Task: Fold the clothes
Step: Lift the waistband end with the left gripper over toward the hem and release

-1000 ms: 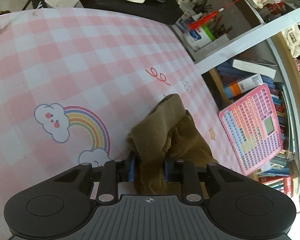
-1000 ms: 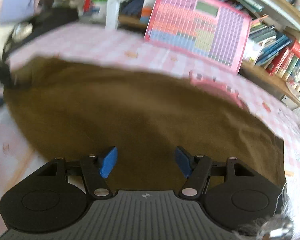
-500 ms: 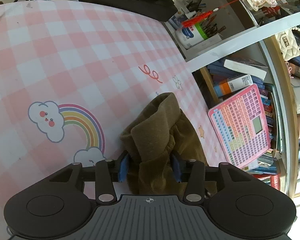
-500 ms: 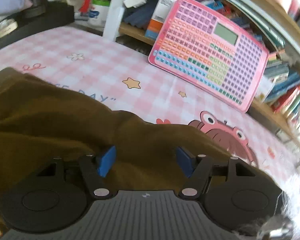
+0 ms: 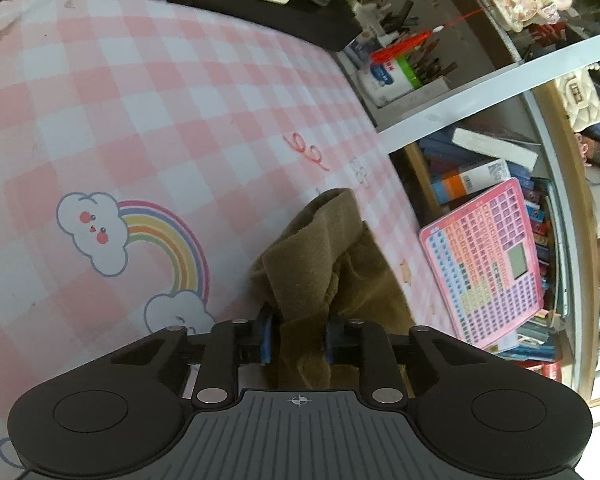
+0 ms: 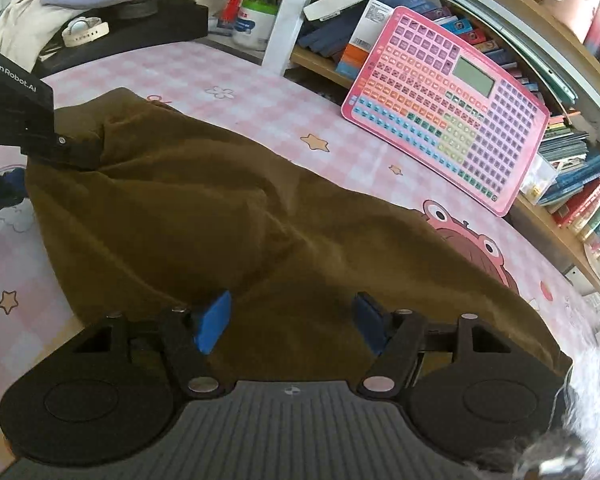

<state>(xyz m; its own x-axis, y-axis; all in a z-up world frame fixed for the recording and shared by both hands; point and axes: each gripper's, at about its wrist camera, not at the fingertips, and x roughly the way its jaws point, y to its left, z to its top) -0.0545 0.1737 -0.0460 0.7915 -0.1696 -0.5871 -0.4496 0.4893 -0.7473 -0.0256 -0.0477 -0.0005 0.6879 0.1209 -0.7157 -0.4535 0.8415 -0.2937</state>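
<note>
The brown garment lies spread across the pink checked desk, one end bunched up and pinched between the jaws of the left gripper — clenched on the fabric. The right gripper hovers over the cloth's near edge, jaws released and wide apart. A pink keyboard toy leans against the bookshelf just beyond — near the garment's far edge.

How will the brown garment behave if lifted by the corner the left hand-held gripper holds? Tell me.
Probably floppy: the brown garment bunches into soft folds where the left hand-held gripper pinches it. It looks plush and fairly thick, so likely grippy, not slippery. The rest lies spread on the checked tablecloth and would likely drag and sag.
</note>
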